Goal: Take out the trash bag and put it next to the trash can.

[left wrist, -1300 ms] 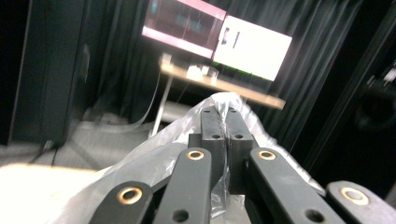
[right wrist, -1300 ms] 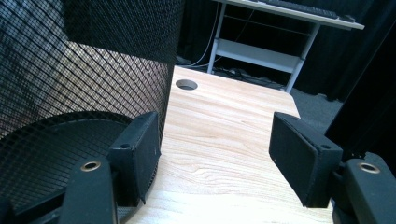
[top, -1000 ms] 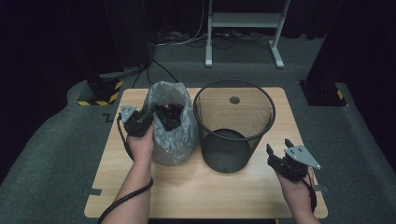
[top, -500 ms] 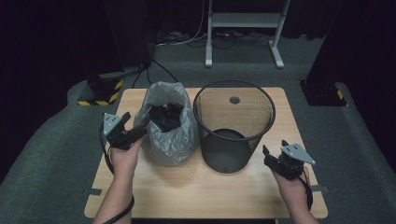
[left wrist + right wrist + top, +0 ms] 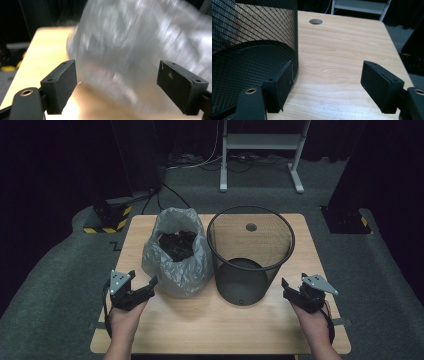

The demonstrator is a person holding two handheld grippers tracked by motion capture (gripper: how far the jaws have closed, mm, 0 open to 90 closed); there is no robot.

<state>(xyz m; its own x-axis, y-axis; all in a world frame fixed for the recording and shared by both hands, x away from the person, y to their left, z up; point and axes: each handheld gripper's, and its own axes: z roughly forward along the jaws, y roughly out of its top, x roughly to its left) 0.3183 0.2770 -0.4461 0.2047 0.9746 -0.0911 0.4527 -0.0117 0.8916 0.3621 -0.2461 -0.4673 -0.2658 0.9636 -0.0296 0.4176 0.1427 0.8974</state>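
2 grippers: each rides in 1 hand at the near edge of the wooden table (image 5: pixel 200 325).
Left gripper (image 5: pixel 145 289): at 7 o'clock on the table, forearm coming in from 6, jaws aimed toward 1 o'clock at the bag; they have just been opening and now stand spread wide, nothing pressed between them.
Left gripper view: the 2 black pads (image 5: pixel 62 85) frame the blurred bag without touching it.
Plastic bag (image 5: pixel 177 255): clear grey, left of centre, standing upright with its long axis vertical and its open mouth up; dark contents inside; touching or just beside the bin.
Right gripper (image 5: pixel 292 290): at 5 o'clock, jaws aimed toward 11 o'clock, spread and empty, having just opened a little further.
Mesh bin (image 5: pixel 250 255): black, upright, mouth up, just beside the right gripper's left pad (image 5: pixel 280 82).
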